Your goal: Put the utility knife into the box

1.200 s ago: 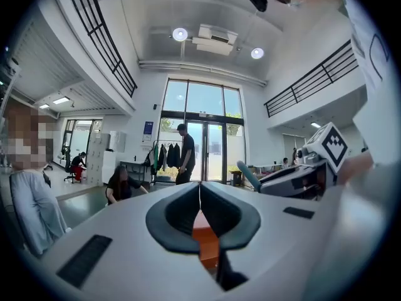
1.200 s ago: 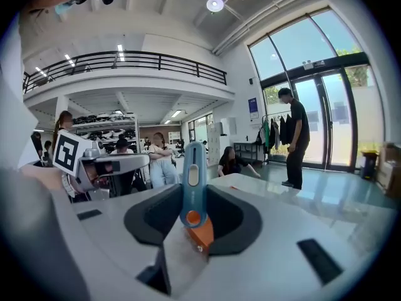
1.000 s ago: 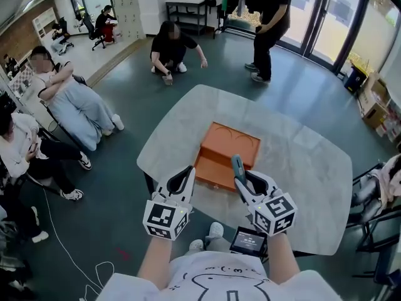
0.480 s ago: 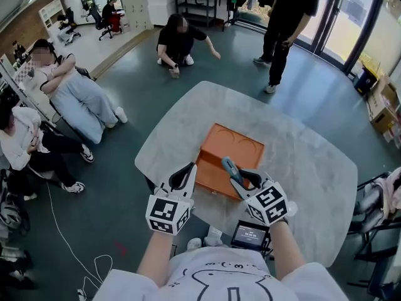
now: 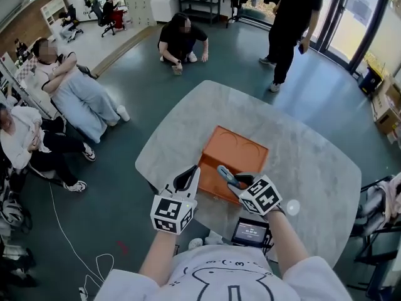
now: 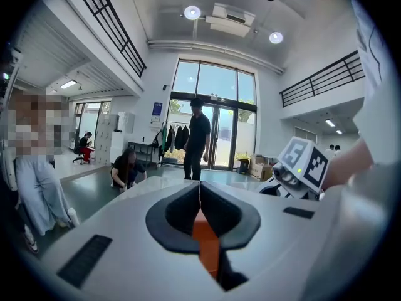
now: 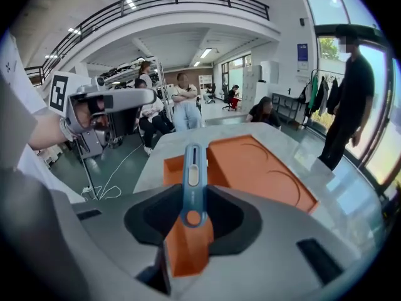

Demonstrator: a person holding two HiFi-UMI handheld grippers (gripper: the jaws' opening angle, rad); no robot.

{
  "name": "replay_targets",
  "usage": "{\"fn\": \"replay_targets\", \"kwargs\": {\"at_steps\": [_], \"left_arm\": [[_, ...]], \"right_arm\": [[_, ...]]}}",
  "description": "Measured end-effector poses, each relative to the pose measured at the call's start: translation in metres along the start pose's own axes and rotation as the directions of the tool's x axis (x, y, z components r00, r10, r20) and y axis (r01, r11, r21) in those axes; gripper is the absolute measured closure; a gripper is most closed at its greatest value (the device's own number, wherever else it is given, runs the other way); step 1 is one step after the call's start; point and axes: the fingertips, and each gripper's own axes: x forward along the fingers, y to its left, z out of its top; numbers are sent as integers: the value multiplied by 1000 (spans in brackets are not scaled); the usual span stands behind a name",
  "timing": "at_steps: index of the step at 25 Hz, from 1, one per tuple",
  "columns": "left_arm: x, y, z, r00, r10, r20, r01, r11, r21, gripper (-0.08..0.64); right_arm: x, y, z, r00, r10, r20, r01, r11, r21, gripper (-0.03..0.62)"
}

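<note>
- One pair, my left tongs, is pressed together and empty, just beside the open orange rectangular box.
- My right tongs are clamped on the blue-handled utility knife, held over the box's near edge.
- That box sits on the pale marble surface.

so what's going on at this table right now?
A person stands at a marble table with a gripper in each hand. The right gripper is clamped on a blue utility knife and holds it over the near end of the open orange box; the knife doesn't look set down yet. The left gripper is shut and empty, by the box's near left corner.
</note>
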Motion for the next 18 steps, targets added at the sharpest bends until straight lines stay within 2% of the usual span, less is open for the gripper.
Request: {"fn": "replay_targets", "kwargs": {"at_steps": [12,18], "left_arm": [[8,12,-12,999,20,-36,-21,1000,-10,545],[1,16,-18,998,32,-54,-33,999,-7,545]], "right_arm": [[49,-9,-24,981,58,-187,-60,998,-5,459],[81,-10,-46,949,72,-306,-73,997,8,459]]}}
